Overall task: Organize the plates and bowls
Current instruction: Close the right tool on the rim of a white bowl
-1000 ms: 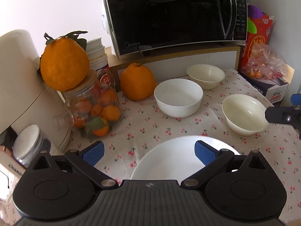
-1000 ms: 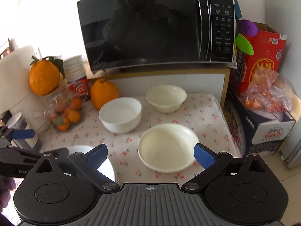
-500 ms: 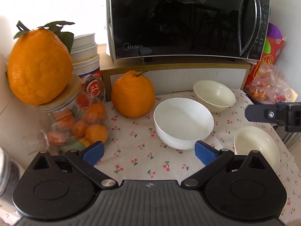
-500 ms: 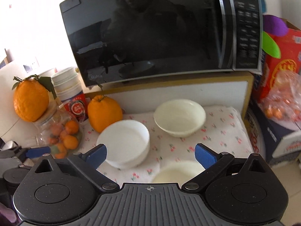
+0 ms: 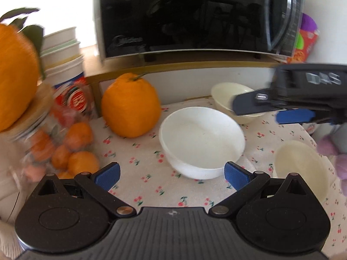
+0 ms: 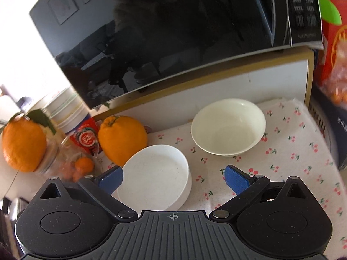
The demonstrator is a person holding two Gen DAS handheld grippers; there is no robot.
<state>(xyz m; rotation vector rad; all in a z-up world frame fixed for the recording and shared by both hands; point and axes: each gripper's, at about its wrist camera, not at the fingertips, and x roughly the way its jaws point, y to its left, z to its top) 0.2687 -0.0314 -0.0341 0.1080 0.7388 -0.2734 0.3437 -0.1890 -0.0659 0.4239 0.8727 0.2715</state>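
Bowls rigid, smooth, likely breakable; rim is the hold.
Left gripper (image 5: pixel 171 174) and right gripper (image 6: pixel 173 176) jaws spread, empty, near white bowl (image 5: pixel 201 143).

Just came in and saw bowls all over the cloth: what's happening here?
A person holds a claw in each hand, sorting bowls. Both claws are open and hold nothing. The left claw is nearing the white bowl, while the right claw points toward the cream bowl near the microwave. Another cream bowl sits apart.
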